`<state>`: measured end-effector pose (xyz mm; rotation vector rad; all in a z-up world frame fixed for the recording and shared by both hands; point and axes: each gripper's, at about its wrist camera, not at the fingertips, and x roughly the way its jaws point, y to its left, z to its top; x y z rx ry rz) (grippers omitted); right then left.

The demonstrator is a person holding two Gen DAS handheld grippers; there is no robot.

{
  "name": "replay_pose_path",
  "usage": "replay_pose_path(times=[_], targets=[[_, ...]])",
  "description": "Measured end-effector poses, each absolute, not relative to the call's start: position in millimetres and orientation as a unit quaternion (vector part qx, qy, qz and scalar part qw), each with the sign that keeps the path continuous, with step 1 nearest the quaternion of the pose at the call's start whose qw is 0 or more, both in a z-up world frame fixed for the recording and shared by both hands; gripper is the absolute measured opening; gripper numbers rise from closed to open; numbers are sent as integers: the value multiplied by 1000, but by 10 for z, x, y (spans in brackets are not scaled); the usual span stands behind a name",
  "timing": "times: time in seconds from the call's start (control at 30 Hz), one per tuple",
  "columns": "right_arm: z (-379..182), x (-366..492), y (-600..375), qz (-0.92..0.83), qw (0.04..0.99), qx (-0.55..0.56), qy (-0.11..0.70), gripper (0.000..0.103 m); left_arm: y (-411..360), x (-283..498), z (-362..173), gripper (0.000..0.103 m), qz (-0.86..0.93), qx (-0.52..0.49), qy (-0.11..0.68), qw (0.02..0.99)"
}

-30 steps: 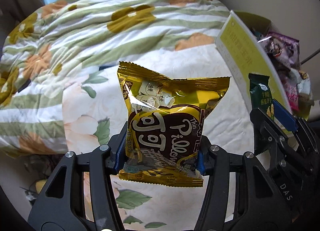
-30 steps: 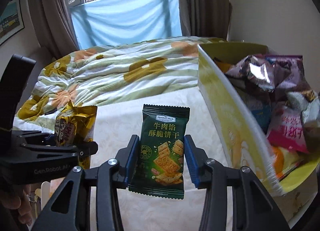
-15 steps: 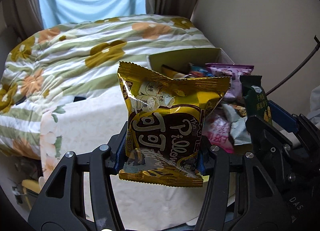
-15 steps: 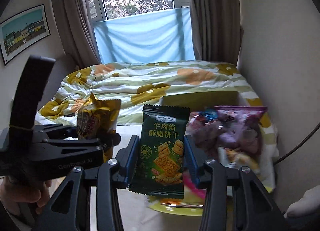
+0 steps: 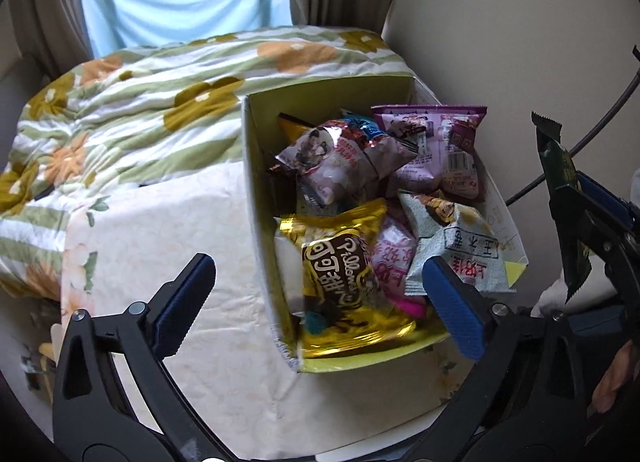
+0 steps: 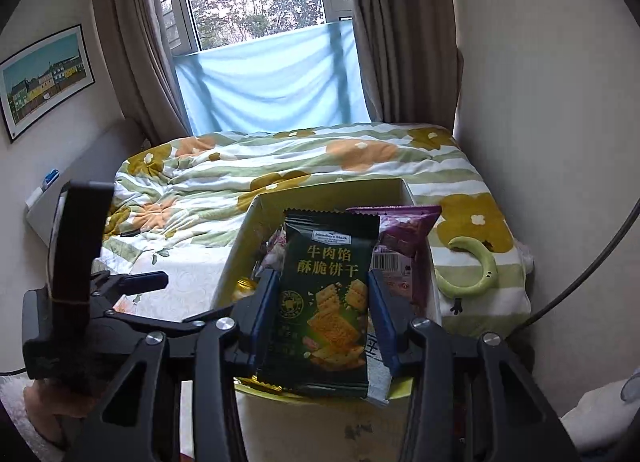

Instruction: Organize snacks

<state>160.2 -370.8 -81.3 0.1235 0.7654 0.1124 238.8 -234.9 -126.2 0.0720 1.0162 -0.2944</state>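
Left wrist view: the left gripper (image 5: 316,294) hangs over the yellow-green box (image 5: 250,166), its jaws opening and already wide, with nothing pressed between the blue pads (image 5: 452,306). The gold snack bag (image 5: 340,274) lies inside the box at its near end, beside a purple packet (image 5: 436,150) and a pale grey-green packet (image 5: 456,246). The box sits on a cream cloth (image 5: 180,230) on the floral bed (image 5: 132,102).

Right wrist view: the right gripper (image 6: 322,316) stands narrow, pads clamping the dark green biscuit packet (image 6: 328,302) upright by its side edges, above the near end of the same box (image 6: 240,246).
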Motion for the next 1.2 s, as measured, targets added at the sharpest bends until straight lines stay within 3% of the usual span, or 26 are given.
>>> replay_pose_path(times=[0.63, 0.73, 0.77, 0.8, 0.83, 1.2], targets=[[-1038, 2253, -3443, 147, 895, 50, 419, 41, -1716, 2112, -1116, 102, -57, 15, 475, 878], [-1129, 2329, -3438, 139, 892, 67, 426, 53, -1638, 2015, -1079, 102, -44, 27, 467, 883], [-1157, 2331, -3445, 131, 889, 72, 433, 72, -1615, 1987, -1074, 102, -42, 30, 466, 883], [-1178, 2310, -3458, 125, 886, 79, 439, 97, -1586, 1958, -1069, 102, -41, 32, 465, 884], [-1185, 2266, -3474, 118, 886, 84, 441, 103, -1560, 1927, -1063, 102, -41, 33, 464, 884], [-933, 1683, -3363, 69, 903, 62, 420, 103, -1225, 1507, -867, 102, -56, 25, 428, 902]])
